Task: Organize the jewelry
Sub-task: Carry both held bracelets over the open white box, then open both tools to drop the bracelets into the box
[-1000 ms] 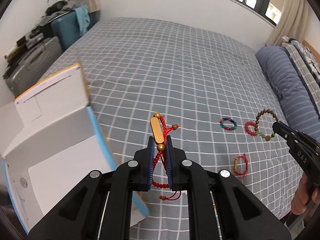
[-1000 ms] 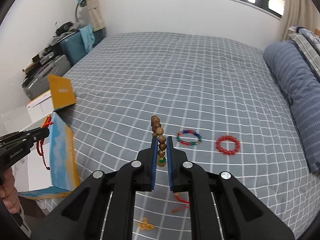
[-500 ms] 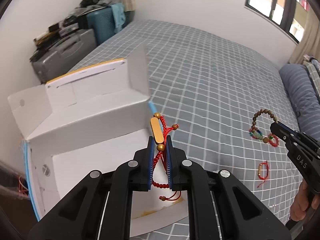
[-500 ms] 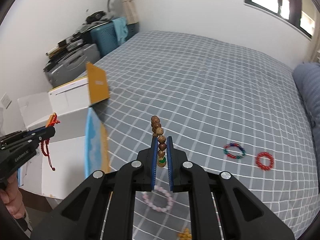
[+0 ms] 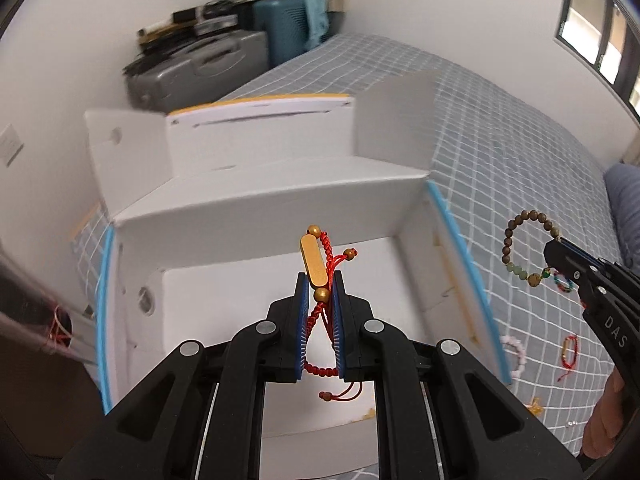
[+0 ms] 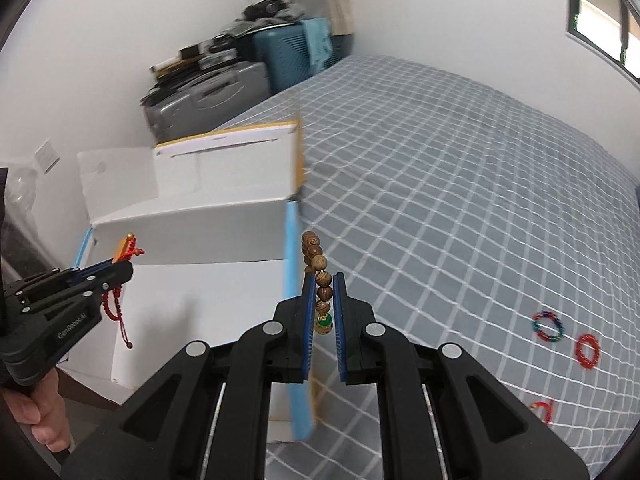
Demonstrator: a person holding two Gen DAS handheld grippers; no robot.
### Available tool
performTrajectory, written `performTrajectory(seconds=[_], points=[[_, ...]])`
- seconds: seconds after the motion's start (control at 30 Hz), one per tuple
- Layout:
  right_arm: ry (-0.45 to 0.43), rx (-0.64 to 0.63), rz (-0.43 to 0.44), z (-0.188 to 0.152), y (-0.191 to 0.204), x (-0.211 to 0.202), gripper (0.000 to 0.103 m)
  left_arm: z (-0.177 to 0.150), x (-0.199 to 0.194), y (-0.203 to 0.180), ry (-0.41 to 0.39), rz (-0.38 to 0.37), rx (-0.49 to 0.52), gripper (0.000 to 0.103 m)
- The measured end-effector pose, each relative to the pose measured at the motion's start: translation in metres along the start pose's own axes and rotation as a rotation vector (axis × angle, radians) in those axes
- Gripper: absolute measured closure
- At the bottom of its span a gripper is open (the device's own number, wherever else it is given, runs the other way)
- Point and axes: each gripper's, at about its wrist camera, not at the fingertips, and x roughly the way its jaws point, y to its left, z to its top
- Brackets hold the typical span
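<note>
Left wrist view: left gripper [image 5: 319, 280], jaws pinching the red cord bracelet [image 5: 320, 276] upright, hangs over the open white box [image 5: 272, 208]; right gripper [image 5: 558, 254], at three o'clock, pinches the wooden bead bracelet [image 5: 516, 240] over the bed [image 5: 500, 120].

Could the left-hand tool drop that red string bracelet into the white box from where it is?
Probably yes. The left gripper, its jaws shut on the red string bracelet, hangs over the open white box. The flaps stand clear and nothing blocks the way down.
</note>
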Motion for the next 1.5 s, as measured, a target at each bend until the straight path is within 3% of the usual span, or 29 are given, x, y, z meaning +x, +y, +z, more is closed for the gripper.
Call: performTrajectory(seconds=[0.27,0.53,1.03,1.27,1.3,1.37,1.43,1.5], points=[[0.032,-0.076,0.064,-0.007,0.061,0.024,0.095,-0.023,0.013,0.043,0.042,0.030,-0.072,0.092],[0.091,-0.112,0.087,-0.024,0.095,0.055,0.095,-0.044,0.030,0.071,0.079,0.059,-0.120,0.092],[0.177,-0.117,0.066,-0.041,0.106,0.091,0.095,-0.067,0.056,0.085,0.163,0.047,-0.135,0.092],[0.183,-0.103,0.065,-0.041,0.105,0.090,0.092,-0.065,0.059,0.083,0.166,0.051,-0.127,0.088],[0.183,-0.102,0.062,-0.040,0.105,0.089,0.092,-0.063,0.059,0.084,0.164,0.053,-0.127,0.083],[0.172,-0.099,0.064,-0.038,0.104,0.085,0.067,-0.064,0.054,0.086,0.152,0.053,-0.132,0.069],[0.133,-0.098,0.060,-0.036,0.103,0.074,0.056,-0.062,0.048,0.086,0.129,0.065,-0.129,0.061],[0.106,-0.102,0.068,-0.032,0.104,0.064,0.051,-0.061,0.043,0.087,0.118,0.064,-0.133,0.054]])
